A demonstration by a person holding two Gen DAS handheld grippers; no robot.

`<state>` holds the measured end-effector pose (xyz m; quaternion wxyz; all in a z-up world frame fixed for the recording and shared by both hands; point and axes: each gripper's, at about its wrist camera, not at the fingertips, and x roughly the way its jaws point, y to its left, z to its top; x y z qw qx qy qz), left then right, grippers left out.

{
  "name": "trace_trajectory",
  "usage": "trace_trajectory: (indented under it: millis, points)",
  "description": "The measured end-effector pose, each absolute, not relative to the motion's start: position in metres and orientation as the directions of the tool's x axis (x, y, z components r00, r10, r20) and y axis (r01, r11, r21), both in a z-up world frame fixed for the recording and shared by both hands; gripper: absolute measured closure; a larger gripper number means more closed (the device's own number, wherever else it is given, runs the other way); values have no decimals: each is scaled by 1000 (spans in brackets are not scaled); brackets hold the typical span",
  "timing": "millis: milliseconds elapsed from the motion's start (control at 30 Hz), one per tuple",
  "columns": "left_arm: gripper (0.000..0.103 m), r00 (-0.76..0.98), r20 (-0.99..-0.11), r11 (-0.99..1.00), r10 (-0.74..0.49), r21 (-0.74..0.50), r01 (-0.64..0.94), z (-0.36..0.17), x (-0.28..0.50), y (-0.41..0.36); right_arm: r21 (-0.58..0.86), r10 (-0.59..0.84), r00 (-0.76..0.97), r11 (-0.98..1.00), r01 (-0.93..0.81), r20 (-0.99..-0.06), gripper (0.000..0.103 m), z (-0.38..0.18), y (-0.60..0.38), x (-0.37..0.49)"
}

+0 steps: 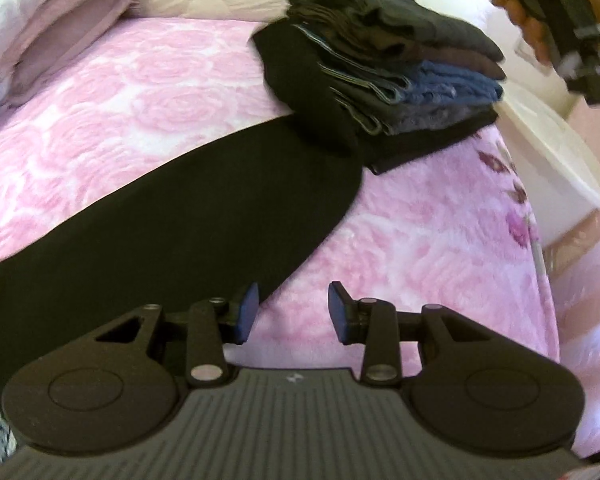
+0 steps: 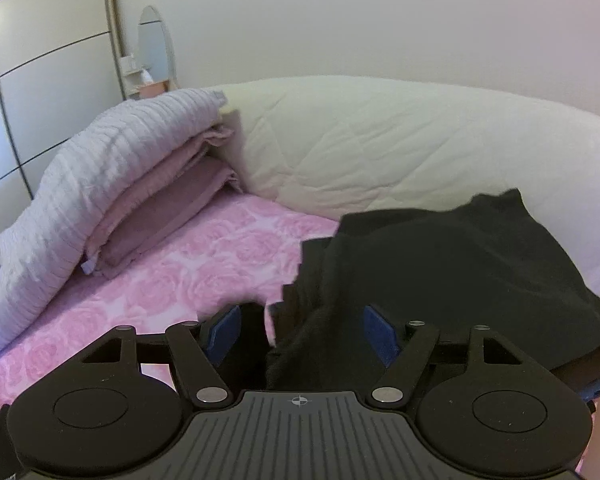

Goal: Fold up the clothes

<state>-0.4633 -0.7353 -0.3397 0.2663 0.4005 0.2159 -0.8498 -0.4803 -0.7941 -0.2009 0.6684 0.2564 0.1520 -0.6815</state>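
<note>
Left tool gapes beside black garment on bed

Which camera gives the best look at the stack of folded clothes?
The left wrist view: the stack of folded clothes shows whole, its layers visible from the side, on the pink blanket. The right wrist view catches only its black top fabric, close up behind the tool.

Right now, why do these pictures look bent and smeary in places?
Left wrist view: the fisheye lens bows the pink bedspread, and the hand at top right is motion-blurred. Right wrist view: the wardrobe lines curve, blocky glitches break the black garment edge, lighting soft and even.
</note>
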Motion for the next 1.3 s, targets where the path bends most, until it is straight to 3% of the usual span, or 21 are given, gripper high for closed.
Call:
trace_trajectory:
  millis: [233,367,467,600,833,1000,1300]
  points:
    - [70,-496,-799,-672,-339,-163,722,-334,-429,-722,31,-785,145,158,987,-602,31,-200,-786,-423]
    - [70,-406,-814,-574,-416,-112,811,-332,-386,-721,-57,-711,219,342,938,-669,31,-230,-801,-374]
    - [70,-319,-822,-477,-472,-67,876,-330,-349,-721,-26,-654,266,401,916,-709,31,-251,-813,-345]
    - [67,-135,-837,-282,-531,24,959,-324,-254,-709,26,-569,362,513,858,-738,31,-269,-813,-296]
    - [64,139,-842,-46,-521,191,981,-319,-78,-669,100,-402,499,694,713,-768,31,-298,-816,-202]
    - [63,134,-862,-13,-489,161,987,-339,10,-665,50,-342,532,805,591,-775,31,-316,-825,-111]
    - [63,-28,-873,-82,-486,14,997,-374,63,-672,-17,-250,529,914,406,-811,31,-357,-844,29]
